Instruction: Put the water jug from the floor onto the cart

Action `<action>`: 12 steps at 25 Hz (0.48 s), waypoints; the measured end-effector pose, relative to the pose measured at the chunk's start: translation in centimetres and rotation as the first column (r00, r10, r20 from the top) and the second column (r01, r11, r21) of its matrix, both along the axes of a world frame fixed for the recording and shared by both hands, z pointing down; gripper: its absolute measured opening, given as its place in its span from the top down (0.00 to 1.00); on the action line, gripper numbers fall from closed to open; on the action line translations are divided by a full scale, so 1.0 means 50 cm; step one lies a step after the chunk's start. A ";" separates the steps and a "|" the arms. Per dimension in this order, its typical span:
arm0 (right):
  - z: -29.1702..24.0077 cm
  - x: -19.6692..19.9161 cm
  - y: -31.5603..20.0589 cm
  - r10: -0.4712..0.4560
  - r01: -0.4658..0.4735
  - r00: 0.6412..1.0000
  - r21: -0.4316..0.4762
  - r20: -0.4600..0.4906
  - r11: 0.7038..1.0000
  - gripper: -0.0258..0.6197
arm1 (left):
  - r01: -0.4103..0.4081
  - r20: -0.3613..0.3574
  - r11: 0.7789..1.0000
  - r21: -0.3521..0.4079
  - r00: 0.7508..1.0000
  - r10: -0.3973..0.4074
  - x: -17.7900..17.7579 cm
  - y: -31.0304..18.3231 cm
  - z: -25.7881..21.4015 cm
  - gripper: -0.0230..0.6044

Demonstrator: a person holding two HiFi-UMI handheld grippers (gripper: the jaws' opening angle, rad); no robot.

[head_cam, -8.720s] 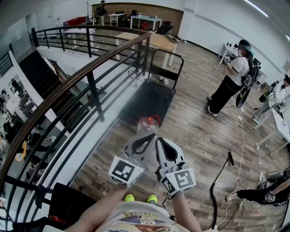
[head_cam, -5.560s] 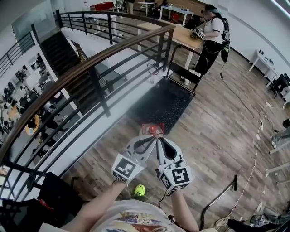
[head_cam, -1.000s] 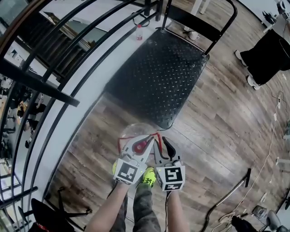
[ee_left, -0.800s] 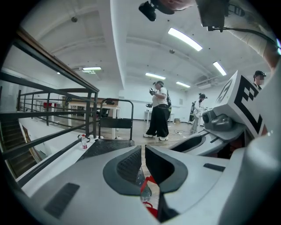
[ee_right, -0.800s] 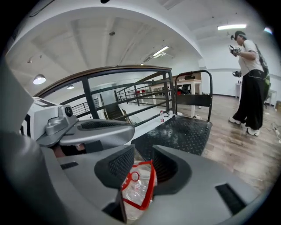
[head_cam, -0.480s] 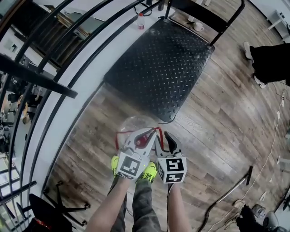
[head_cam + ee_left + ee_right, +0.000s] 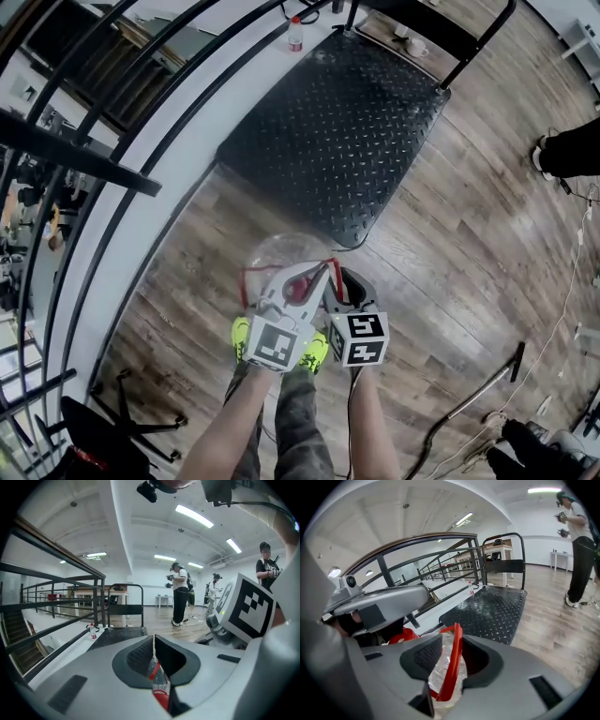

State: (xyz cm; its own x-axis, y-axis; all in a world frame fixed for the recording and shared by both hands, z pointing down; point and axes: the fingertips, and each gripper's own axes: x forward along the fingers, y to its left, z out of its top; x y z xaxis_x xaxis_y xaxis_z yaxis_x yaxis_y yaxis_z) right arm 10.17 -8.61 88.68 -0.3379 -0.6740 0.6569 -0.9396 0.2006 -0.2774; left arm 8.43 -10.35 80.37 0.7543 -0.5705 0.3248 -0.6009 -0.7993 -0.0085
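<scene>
Pinching red handle (image 7: 154, 671), left claw (image 7: 153, 641); grip hidden in head view.

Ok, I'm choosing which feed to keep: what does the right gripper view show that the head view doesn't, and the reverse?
Only the right gripper view: the right gripper's jaws, which have just been opening, stand apart with the red handle between them, unpinched. Only the head view: the person's yellow shoes, and the water jug's whole round body, short of the cart, not on it. Both: that black cart, the railing and the small bottle beside it.
</scene>
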 end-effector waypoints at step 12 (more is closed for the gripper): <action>-0.017 -0.009 -0.003 0.011 -0.012 0.998 0.006 0.057 1.000 0.86 | 0.006 0.003 1.000 -0.007 1.000 -0.006 -0.011 0.006 -0.001 0.95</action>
